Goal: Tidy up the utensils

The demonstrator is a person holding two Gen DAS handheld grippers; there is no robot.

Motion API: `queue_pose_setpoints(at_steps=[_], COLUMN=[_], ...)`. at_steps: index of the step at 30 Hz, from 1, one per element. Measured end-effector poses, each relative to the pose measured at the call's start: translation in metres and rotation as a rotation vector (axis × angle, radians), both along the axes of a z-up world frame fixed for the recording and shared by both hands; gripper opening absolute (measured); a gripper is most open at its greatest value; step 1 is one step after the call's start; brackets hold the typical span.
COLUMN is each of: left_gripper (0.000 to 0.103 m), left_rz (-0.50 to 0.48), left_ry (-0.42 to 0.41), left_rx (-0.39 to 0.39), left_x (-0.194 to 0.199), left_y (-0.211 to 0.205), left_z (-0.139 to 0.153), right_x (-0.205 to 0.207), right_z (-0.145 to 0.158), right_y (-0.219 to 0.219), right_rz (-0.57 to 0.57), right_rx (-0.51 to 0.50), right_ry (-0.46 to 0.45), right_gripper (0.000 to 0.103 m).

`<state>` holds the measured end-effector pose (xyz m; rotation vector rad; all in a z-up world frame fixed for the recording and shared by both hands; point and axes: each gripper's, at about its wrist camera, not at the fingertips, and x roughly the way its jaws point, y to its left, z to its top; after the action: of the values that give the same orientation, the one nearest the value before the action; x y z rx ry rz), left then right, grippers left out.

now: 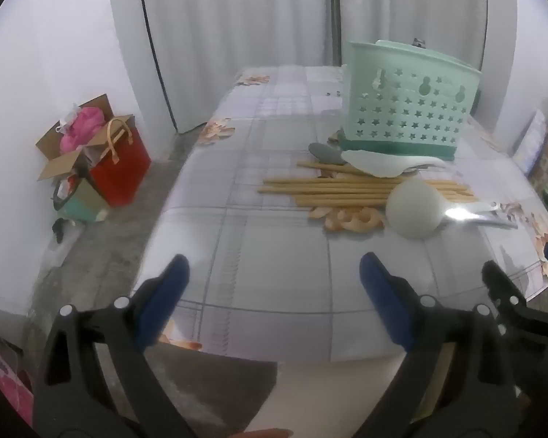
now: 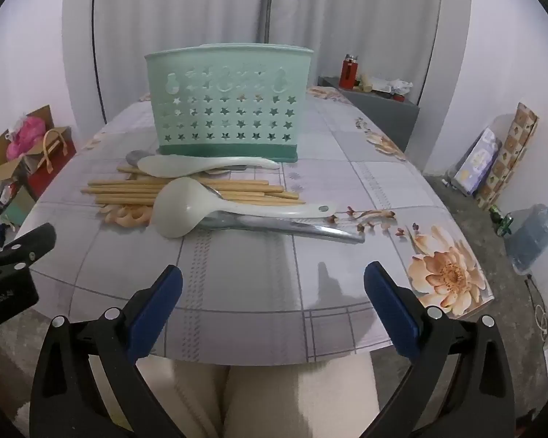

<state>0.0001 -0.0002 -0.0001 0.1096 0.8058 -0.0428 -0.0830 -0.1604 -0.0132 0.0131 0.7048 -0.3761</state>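
Observation:
A mint-green utensil basket with star holes stands upright on the table; it shows at the right of the left wrist view as the basket. In front of it lie several wooden chopsticks, a flat white rice paddle, a white ladle and metal tongs. The chopsticks and ladle appear in the left wrist view too. My right gripper is open over the near table edge, nothing between its fingers. My left gripper is open, short of the utensils.
The table wears a glossy flowered cloth. On the floor at left sit a cardboard box and red bag. A grey cabinet with a red bottle stands behind on the right, a water jug on the floor right. A person's legs are below.

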Motion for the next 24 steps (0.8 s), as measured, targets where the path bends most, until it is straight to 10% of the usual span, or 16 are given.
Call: queue_pose_setpoints(at_steps=[24], left_gripper=[0.090], left_rz=[-0.012], left_ry=[-0.018], left_rx=[-0.007], left_x=[-0.003], left_y=[0.007], left_z=[0.002], right_x=[-0.004], right_z=[0.009], right_y=[-0.015], right_rz=[-0.024], right_rx=[-0.025], right_ry=[-0.020], right_gripper=[0.097])
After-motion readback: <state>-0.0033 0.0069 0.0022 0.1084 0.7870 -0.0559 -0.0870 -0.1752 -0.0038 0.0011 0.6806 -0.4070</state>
